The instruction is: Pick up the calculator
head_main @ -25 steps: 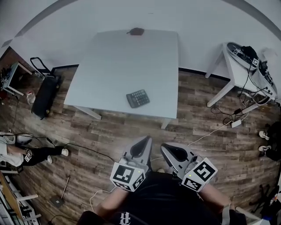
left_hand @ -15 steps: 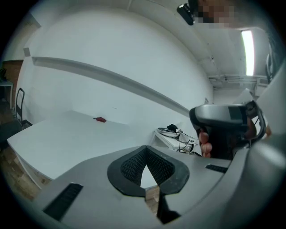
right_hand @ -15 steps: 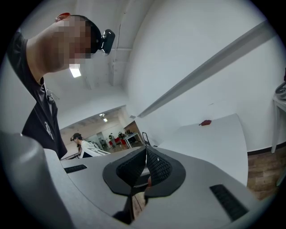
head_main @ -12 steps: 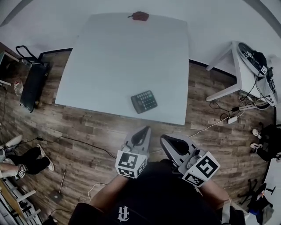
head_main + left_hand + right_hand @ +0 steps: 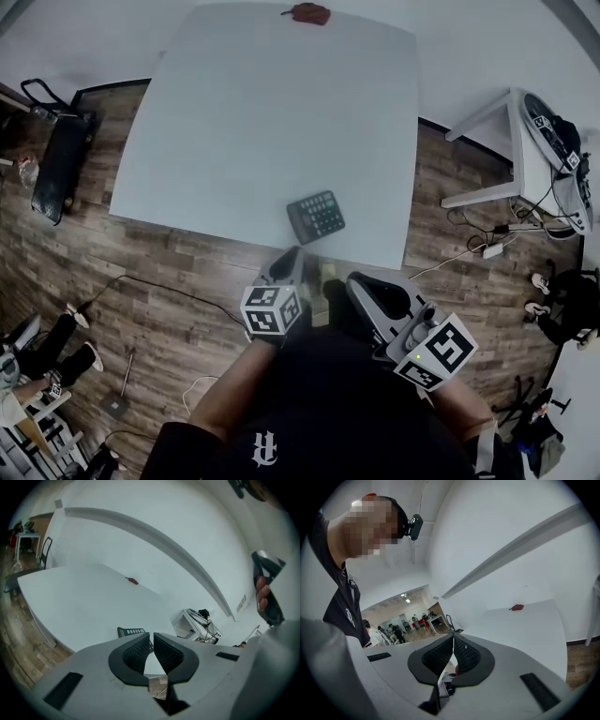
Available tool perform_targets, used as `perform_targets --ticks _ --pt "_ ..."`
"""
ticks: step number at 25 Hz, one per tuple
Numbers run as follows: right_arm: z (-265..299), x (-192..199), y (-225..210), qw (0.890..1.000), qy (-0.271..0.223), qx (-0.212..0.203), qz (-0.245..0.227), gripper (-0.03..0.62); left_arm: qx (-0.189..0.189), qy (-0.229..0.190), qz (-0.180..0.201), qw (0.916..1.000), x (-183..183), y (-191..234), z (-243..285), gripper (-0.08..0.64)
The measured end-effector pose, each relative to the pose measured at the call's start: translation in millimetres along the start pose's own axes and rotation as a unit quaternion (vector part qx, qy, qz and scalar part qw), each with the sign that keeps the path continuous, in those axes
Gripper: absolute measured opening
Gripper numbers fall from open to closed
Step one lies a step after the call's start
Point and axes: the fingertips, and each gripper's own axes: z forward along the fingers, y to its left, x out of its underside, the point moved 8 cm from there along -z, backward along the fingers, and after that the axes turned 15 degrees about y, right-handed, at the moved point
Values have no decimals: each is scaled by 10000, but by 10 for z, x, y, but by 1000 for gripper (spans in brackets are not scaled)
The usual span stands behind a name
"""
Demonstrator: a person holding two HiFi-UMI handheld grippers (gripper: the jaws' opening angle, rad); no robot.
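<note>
L claw shut, empty, w/ calculator just ahead on table, not touching.

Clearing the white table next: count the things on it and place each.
2. The calculator lies near the table's near edge, toward its right corner; a small reddish object sits at the far edge. None seems hidden.

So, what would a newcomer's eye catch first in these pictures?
A large white table fills the head view, almost bare. A dark calculator lies near its front edge, a small reddish object at the far edge. The left gripper and right gripper hang before it, fingers shut.
</note>
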Motion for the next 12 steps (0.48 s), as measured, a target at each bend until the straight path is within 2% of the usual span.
perform_targets --ticks 5,9,12 --pt "160 -130 -261 9995 203 -256 11 14 -263 272 -629 9973 32 250 329 11" --pt "286 -262 -456 9985 327 -437 36 14 -311 522 -1268 9901 111 451 540 111" --pt "358 -327 -665 9976 435 -541 40 14 -358 646 -1465 9865 132 516 731 120"
